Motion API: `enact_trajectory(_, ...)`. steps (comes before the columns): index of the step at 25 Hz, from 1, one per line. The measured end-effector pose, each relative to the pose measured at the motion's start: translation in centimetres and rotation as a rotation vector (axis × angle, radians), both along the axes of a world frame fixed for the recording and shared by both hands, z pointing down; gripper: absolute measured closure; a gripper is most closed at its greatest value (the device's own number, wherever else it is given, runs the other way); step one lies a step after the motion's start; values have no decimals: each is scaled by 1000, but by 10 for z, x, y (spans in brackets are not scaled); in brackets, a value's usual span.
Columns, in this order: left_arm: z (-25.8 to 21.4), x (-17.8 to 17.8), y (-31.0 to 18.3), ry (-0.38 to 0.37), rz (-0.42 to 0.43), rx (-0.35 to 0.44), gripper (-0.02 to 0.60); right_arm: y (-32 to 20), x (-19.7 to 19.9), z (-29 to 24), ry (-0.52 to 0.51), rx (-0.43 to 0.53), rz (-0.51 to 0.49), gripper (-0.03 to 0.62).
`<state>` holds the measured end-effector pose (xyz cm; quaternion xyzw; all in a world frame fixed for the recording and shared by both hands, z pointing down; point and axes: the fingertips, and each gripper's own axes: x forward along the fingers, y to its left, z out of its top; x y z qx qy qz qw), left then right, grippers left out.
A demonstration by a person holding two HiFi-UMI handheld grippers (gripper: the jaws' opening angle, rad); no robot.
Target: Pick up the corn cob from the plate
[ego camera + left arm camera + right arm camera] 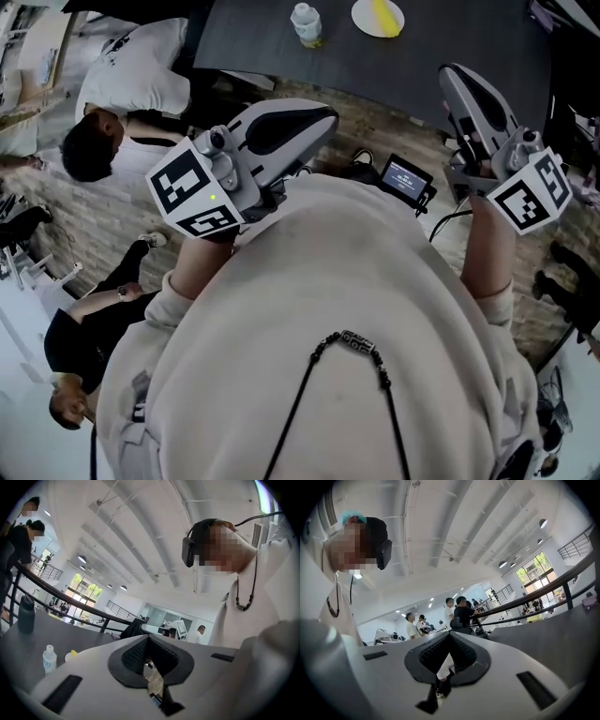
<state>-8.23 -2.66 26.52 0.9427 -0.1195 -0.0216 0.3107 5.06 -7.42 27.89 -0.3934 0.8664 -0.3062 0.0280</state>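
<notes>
The yellow corn cob [385, 16] lies on a small white plate [365, 14] on the dark table [487, 56] at the top of the head view. Both grippers are held close to my body, well short of the table. My left gripper [323, 117] points toward the table, its jaws together with nothing between them. My right gripper [451, 73] points the same way, also shut and empty. In the left gripper view, beyond the left gripper [148, 637], the plate [69, 656] shows a bit of yellow corn cob [74, 652]. The right gripper [450, 633] faces over the table [562, 639].
A small clear bottle [307, 24] stands left of the plate, and the bottle [48, 659] also shows in the left gripper view with a dark flask [26, 614] farther left. A device with a screen [406, 178] sits below the table edge. People [131, 84] stand at the left.
</notes>
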Motion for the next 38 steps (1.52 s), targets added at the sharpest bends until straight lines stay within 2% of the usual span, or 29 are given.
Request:
enact_trajectory(3,4,15,-4,-16,8,-18,578,-3,13,9,-21,-15,4,580)
enact_trajectory(8,7,39,5,-51,117,-2,578,5,19,18,-55,-32,34,580)
enact_trajectory(16,16,61,-2,-76,203,-41,578,28,66,32,-66,-65,160,580)
enact_trajectory(20,13,75,-6,-64,260,-27,578,35,78,29,-57,-55,215,580)
enact_trajectory(26,13,89,-14,-38,397,-6,578,42,90,22,-44,-27,329,580)
enact_trajectory(33,10,102,-36,21,475,24,580,42,104,18,-13,-25,439,580)
enact_trajectory(38,16,102,-42,56,502,27,578,41,107,13,31,-15,480,580)
